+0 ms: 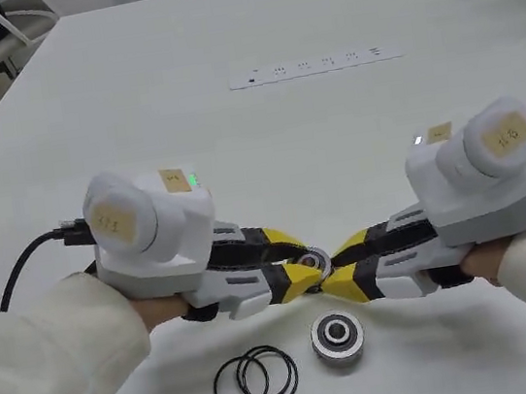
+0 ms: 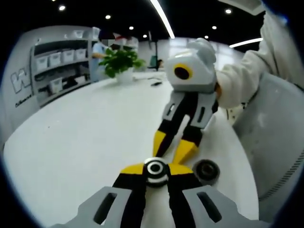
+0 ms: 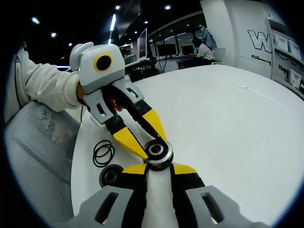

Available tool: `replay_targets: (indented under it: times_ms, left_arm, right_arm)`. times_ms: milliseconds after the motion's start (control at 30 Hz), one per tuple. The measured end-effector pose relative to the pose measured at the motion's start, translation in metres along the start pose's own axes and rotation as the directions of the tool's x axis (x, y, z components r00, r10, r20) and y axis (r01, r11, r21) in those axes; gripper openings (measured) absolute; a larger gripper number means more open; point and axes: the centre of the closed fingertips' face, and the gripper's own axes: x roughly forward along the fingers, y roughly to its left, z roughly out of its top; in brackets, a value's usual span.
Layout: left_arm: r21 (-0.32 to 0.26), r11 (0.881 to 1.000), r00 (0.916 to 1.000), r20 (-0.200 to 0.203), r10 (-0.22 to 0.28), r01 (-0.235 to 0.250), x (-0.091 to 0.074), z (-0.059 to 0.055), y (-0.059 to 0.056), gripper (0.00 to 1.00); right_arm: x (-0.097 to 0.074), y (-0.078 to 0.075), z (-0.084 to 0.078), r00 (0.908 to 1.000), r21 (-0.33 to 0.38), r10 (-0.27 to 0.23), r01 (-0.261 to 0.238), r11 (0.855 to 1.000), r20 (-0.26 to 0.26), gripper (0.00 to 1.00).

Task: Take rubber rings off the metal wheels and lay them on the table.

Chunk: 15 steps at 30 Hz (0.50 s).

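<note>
we hold one metal wheel (image 1: pixel 313 261) lifted over the table (image 1: pixel 238 161) near its near edge, axis roughly upright. the left gripper (image 1: pixel 299 275) clenches it from one side and the right gripper (image 1: pixel 341 274) from the other, equally near. a second wheel (image 1: pixel 337 335) and loose rubber rings (image 1: pixel 255 378) lie nearer that edge.

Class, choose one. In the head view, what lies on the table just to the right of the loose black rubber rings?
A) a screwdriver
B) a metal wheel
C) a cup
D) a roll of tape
B: a metal wheel sits on the table right beside the rubber rings, while a second wheel is gripped between the left gripper and the right gripper.
</note>
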Motion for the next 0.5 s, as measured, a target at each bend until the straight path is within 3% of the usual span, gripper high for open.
replay_targets:
  times_ms: [167,200,500]
  left_arm:
    - [-0.005,1.0,1.0,0.003,0.002,-0.002,-0.0007,-0.0007,0.0011,0.17]
    - [-0.008,1.0,0.9998,-0.016,-0.007,0.007,-0.0016,-0.0045,-0.0011,0.16]
    - [-0.016,1.0,0.9995,0.022,0.02,-0.02,0.001,-0.0039,0.0047,0.14]
  right_arm:
    - [0.0,-0.0002,-0.0005,1.0,-0.012,-0.005,0.005,1.0,0.003,0.14]
    - [0.0001,0.0003,-0.0004,1.0,-0.017,-0.006,0.006,1.0,0.003,0.14]
    - [-0.0006,0.0013,-0.0019,0.9999,-0.037,-0.014,0.014,0.999,-0.003,0.11]
